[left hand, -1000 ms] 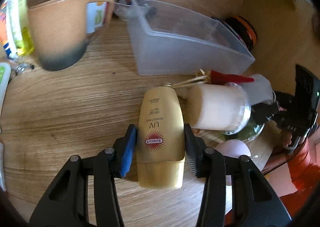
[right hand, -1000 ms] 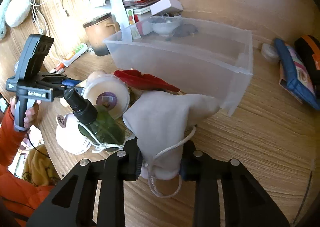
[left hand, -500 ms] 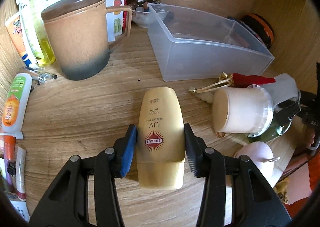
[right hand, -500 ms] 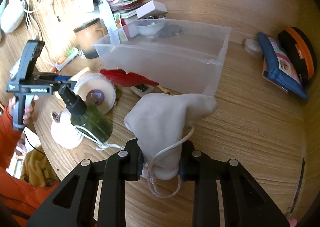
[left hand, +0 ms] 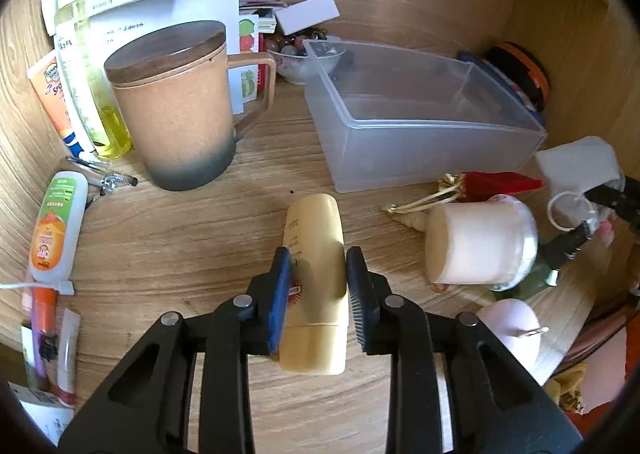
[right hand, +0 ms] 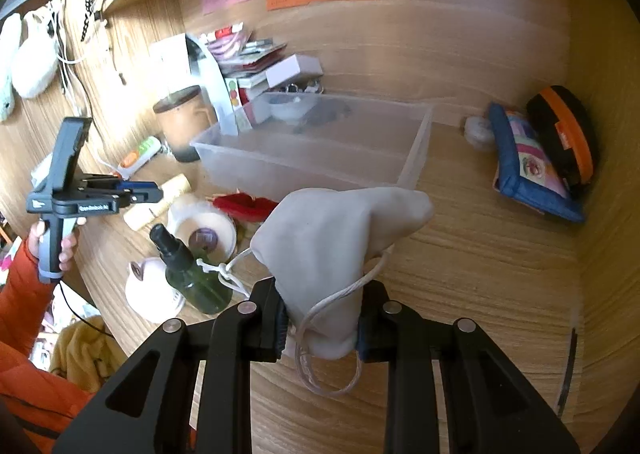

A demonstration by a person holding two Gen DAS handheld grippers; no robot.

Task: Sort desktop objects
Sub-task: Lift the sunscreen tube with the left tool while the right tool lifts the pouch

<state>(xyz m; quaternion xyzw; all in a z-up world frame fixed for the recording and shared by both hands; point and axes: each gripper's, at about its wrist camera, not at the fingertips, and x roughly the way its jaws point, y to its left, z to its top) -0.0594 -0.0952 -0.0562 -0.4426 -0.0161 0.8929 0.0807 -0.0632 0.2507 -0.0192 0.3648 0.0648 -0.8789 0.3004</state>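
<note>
Left gripper (left hand: 316, 290) fingers pinching pale yellow plastic sunscreen tube (left hand: 314, 282) at mid-body, tube hanging above wooden tabletop (left hand: 180, 238). Right gripper (right hand: 320, 328) fingers pinching neck of grey cloth drawstring pouch (right hand: 340, 230), body sagging forward, cord loop dangling. Risks: smooth tube slipping between fingers; cord snagging green glass spray bottle (right hand: 192, 274); pouch catching rim of translucent plastic bin (right hand: 416, 150); grippers crowding one bin.
</note>
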